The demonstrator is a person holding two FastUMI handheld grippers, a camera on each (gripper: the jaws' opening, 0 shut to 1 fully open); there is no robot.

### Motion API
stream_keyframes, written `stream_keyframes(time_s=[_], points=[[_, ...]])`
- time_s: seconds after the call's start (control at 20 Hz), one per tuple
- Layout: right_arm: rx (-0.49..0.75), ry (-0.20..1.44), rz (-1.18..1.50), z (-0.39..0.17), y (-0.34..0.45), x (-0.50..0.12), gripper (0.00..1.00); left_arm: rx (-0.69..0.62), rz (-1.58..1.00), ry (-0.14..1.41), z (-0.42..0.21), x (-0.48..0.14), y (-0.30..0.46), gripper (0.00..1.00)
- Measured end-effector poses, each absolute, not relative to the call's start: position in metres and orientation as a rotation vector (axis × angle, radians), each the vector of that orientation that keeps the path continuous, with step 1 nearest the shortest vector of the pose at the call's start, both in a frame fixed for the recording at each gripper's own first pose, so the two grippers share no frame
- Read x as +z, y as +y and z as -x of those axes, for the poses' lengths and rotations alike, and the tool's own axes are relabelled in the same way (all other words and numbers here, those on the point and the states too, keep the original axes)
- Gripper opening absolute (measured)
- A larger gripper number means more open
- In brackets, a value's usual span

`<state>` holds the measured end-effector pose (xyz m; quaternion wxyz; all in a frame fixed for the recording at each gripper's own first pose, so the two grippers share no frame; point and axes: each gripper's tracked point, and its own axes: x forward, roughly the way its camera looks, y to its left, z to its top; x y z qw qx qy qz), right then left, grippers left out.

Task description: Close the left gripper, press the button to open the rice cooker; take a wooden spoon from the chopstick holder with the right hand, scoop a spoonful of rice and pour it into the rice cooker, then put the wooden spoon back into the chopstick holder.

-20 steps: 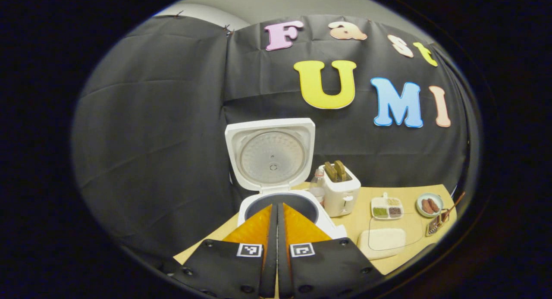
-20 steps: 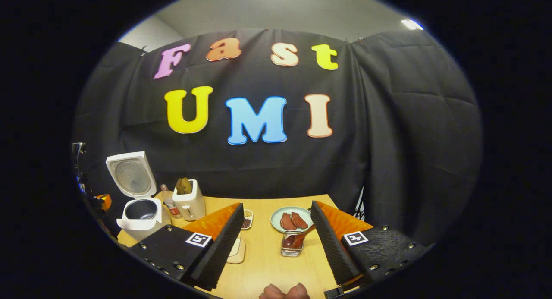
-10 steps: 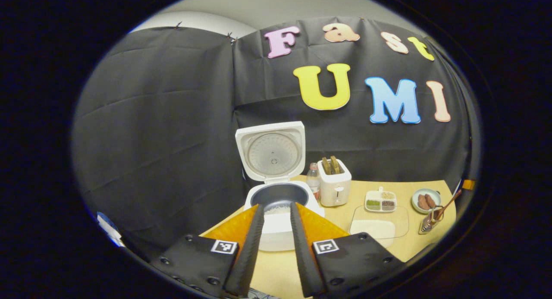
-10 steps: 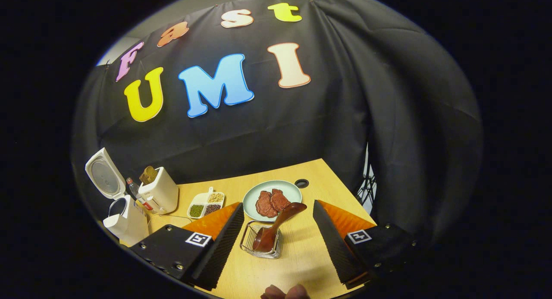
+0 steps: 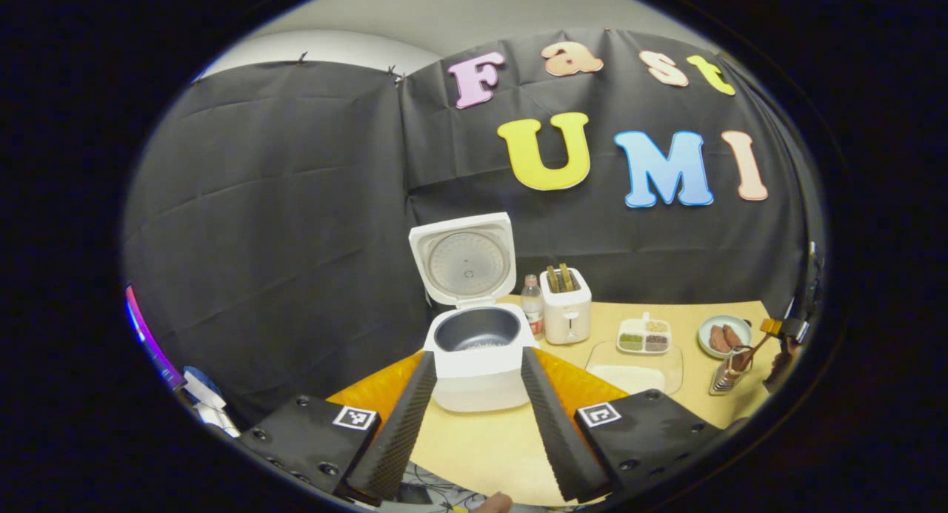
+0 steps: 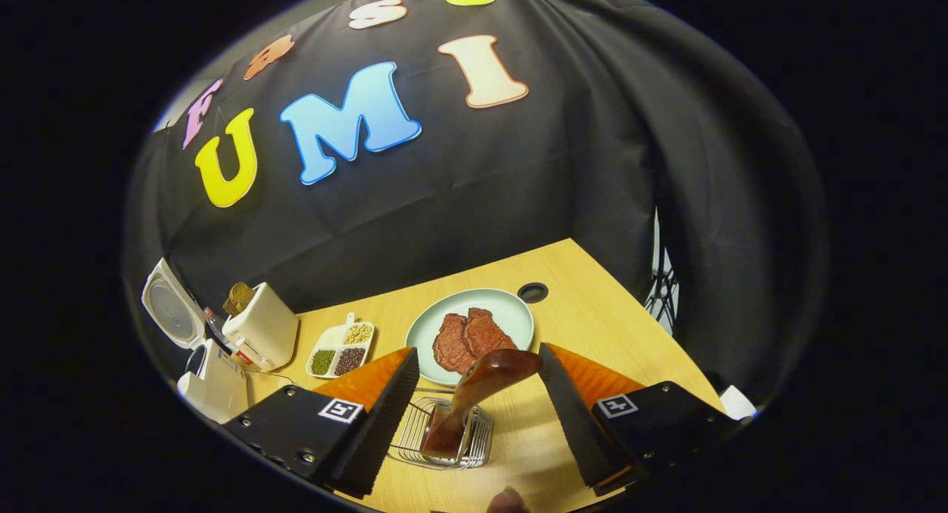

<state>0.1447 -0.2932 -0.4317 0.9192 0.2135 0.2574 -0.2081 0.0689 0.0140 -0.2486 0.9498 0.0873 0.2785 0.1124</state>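
right gripper (image 6: 478, 417) fingers spread, wooden spoon (image 6: 474, 394) standing free between them in the chopstick holder (image 6: 444, 435); plate (image 6: 511, 313) just behind. rice cooker (image 5: 478, 350) lid up, pot mouth unobstructed.

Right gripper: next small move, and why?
Probably ease the right gripper forward and a little down, then shut on the spoon. Its jaws stand open with the spoon's handle between them, untouched, the spoon leaning in the wire holder. The cooker is already open, so fetching the spoon comes next.
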Motion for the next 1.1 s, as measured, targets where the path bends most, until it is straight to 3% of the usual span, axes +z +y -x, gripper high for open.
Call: stream_keyframes(time_s=[0.15, 0.35, 0.45, 0.55, 0.6, 0.85, 0.95, 1.1], points=[[-0.413, 0.548, -0.490, -0.153, -0.287, -0.444, 0.97, 0.231, -0.183, 0.576, -0.057, -0.245, 0.016, 0.89], [-0.438, 0.583, -0.514, -0.155, -0.286, -0.458, 0.68, 0.237, -0.195, 0.586, -0.042, -0.241, 0.019, 0.89], [-0.422, 0.589, -0.571, -0.156, -0.280, -0.456, 0.30, 0.242, -0.201, 0.590, -0.037, -0.240, 0.024, 0.89], [-0.403, 0.604, -0.639, -0.157, -0.271, -0.454, 0.28, 0.249, -0.198, 0.589, -0.034, -0.237, 0.029, 0.89], [-0.396, 0.607, -0.656, -0.157, -0.268, -0.452, 0.18, 0.250, -0.199, 0.582, -0.034, -0.234, 0.031, 0.89], [-0.376, 0.586, -0.653, -0.143, -0.257, -0.412, 0.18, 0.223, -0.154, 0.544, -0.031, -0.230, 0.045, 0.89], [-0.377, 0.549, -0.625, -0.139, -0.251, -0.380, 0.18, 0.200, -0.125, 0.535, -0.030, -0.234, 0.055, 0.85], [-0.338, 0.507, -0.594, -0.136, -0.216, -0.328, 0.18, 0.158, -0.064, 0.497, -0.027, -0.224, 0.075, 0.89]])
